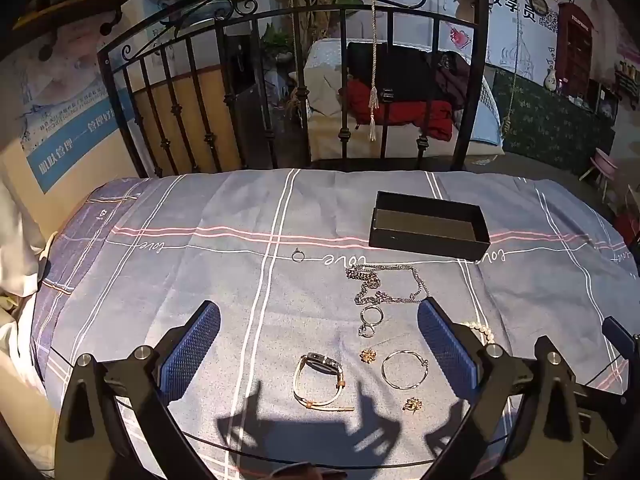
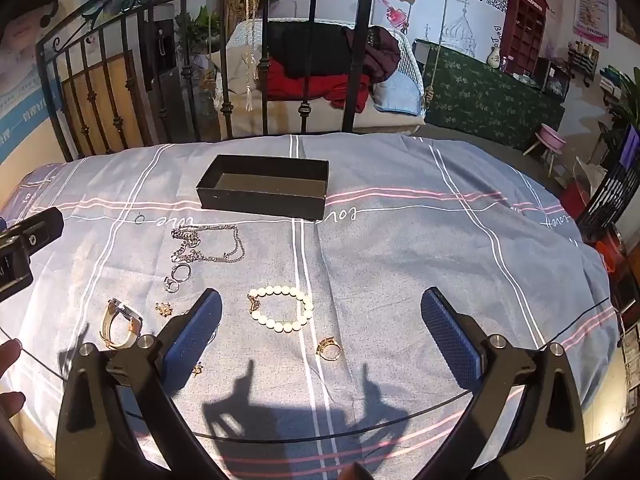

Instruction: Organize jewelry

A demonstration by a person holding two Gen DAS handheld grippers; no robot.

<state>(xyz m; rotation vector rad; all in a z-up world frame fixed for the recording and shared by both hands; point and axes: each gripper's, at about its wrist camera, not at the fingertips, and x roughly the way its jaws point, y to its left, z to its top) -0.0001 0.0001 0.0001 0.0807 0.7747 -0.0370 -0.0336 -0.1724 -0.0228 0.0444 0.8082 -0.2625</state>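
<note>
Both grippers hang spread wide and empty over the bed, and the pearl bracelet [image 2: 282, 309] sits dead ahead between the right gripper [image 2: 320, 336] fingers, with the black box [image 2: 262, 192] farther off, so I'd guess right goes first, not the left gripper [image 1: 318, 350].

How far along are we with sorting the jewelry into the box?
Nothing looks done: the black box is empty. Nothing is in hand either; the left hand-held gripper and right hand-held gripper are both open above the bedspread. Left to do: the watch, chain, pearl bracelet, bangle, rings and the small gold pieces all lie loose.
</note>
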